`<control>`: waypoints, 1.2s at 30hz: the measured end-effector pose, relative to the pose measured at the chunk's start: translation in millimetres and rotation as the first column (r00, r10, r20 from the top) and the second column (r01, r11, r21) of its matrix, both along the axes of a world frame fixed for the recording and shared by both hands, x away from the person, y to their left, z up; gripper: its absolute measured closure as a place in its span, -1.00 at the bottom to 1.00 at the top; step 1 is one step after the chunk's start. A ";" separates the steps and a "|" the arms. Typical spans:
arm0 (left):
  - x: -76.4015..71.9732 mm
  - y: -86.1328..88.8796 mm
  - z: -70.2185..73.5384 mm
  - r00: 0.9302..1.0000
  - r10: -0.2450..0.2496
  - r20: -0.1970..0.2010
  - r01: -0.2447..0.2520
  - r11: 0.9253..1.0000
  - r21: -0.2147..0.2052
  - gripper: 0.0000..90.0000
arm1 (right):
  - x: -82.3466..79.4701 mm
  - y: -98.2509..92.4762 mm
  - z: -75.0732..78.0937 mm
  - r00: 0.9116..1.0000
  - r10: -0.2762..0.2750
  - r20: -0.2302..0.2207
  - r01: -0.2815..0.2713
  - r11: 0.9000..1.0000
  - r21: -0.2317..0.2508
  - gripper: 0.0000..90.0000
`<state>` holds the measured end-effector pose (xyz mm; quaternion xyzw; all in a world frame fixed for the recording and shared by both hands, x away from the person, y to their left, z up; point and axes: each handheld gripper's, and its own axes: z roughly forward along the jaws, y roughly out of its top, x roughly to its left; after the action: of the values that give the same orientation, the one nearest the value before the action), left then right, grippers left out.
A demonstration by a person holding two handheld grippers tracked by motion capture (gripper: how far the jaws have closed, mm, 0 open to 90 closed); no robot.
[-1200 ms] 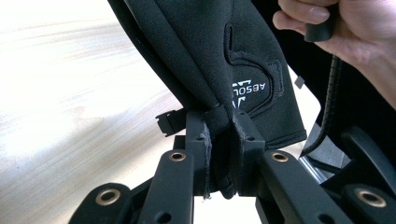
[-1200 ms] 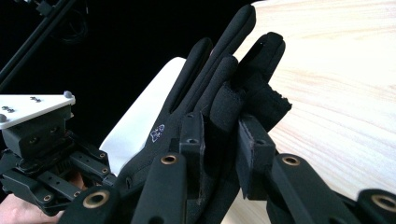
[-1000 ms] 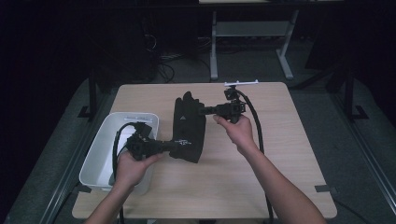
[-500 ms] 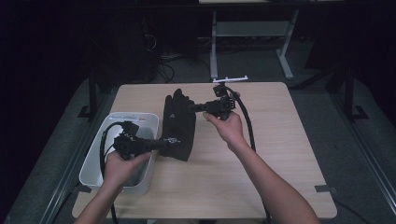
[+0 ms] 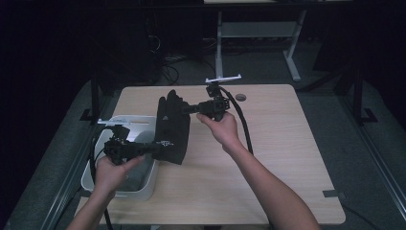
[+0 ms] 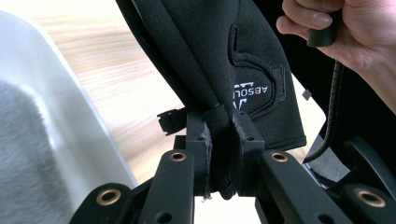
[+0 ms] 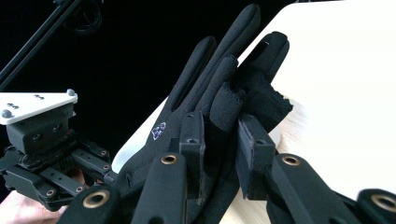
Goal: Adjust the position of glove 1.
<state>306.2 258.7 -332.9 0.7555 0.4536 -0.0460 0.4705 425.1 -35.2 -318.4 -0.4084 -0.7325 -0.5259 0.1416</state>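
A black glove [image 5: 172, 127] with a white logo hangs stretched between my two grippers, above the left part of the wooden table [image 5: 277, 158]. My left gripper [image 5: 155, 147] is shut on the cuff end [image 6: 261, 107], which is pinched between its pads [image 6: 200, 135]. My right gripper [image 5: 184, 109] is shut on the glove's fingers [image 7: 219, 88], which stick up past its pads [image 7: 250, 140]. The glove's near end hangs by the right rim of a white bin [image 5: 95, 167].
The white bin's wall [image 6: 60, 107] is close on the left of my left gripper, with something grey [image 6: 23, 154] inside. The right hand [image 6: 355, 28] and its cable are beyond the glove. Dark floor and a white stand [image 5: 225, 33] lie behind the table.
Both grippers have carried the glove to the left, from the table's middle toward the white bin. Both grips look unchanged.
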 end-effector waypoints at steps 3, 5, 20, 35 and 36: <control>-1.0 6.7 1.5 1.000 0.009 0.002 -0.009 1.000 0.002 0.78 | 0.9 6.9 2.1 1.000 0.010 0.003 -0.010 1.000 0.000 0.64; -1.7 9.7 2.5 1.000 0.012 0.004 -0.012 1.000 0.003 0.78 | 1.3 10.2 3.2 1.000 0.014 0.003 -0.014 1.000 -0.001 0.64; -5.4 33.5 8.7 0.999 0.044 0.010 -0.044 0.999 0.005 0.78 | 4.9 36.7 6.9 1.000 0.026 0.009 -0.026 1.000 -0.001 0.64; -13.4 67.3 7.6 0.996 0.090 -0.007 -0.090 0.996 -0.015 0.78 | 6.1 70.8 3.6 0.998 0.061 -0.013 -0.060 0.998 0.028 0.64; -13.4 67.3 7.6 0.996 0.090 -0.007 -0.090 0.996 -0.015 0.78 | 6.3 73.1 3.4 0.998 0.062 -0.012 -0.062 0.998 0.030 0.64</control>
<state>292.7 326.0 -325.3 0.7305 0.4882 -0.0308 0.4766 431.4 37.8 -315.0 -0.3869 -0.7361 -0.5292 0.1687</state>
